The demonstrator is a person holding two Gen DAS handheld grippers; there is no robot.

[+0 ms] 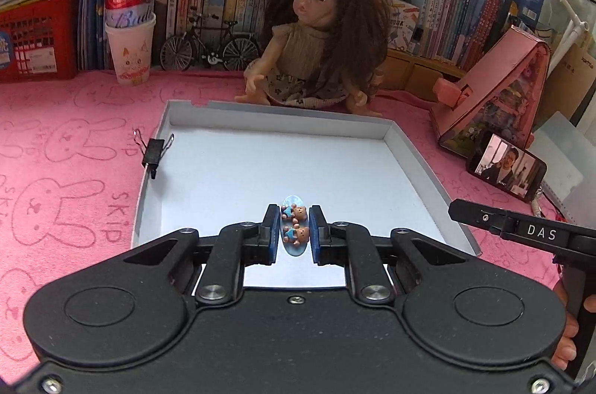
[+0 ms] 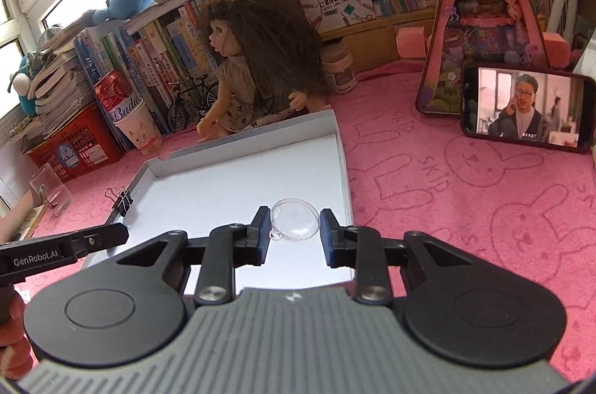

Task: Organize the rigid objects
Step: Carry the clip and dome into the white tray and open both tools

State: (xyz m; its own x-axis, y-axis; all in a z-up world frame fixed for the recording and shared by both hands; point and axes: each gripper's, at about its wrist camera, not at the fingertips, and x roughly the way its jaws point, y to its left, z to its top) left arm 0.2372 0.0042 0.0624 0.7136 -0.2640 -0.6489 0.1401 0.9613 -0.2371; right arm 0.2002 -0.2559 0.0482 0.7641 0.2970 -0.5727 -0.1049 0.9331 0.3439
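My left gripper [image 1: 294,231] is shut on a small clear oval piece with two brown bear figures [image 1: 295,226], held just above the white shallow tray [image 1: 406,148]. In the right wrist view my right gripper [image 2: 294,233] is shut on a clear plastic dome half [image 2: 295,218] with a small loop, its blue pads touching both sides, over the same tray [image 2: 344,155]. A black binder clip [image 1: 154,150] is clamped on the tray's left wall and also shows in the right wrist view [image 2: 123,200].
A doll [image 1: 316,32] sits behind the tray. A phone [image 2: 527,109] leans on a pink toy house [image 2: 484,10] at the right. A paper cup with a red can [image 1: 128,25], a model bicycle [image 1: 208,40], red baskets and books line the back. A pink cloth [image 2: 484,207] covers the table.
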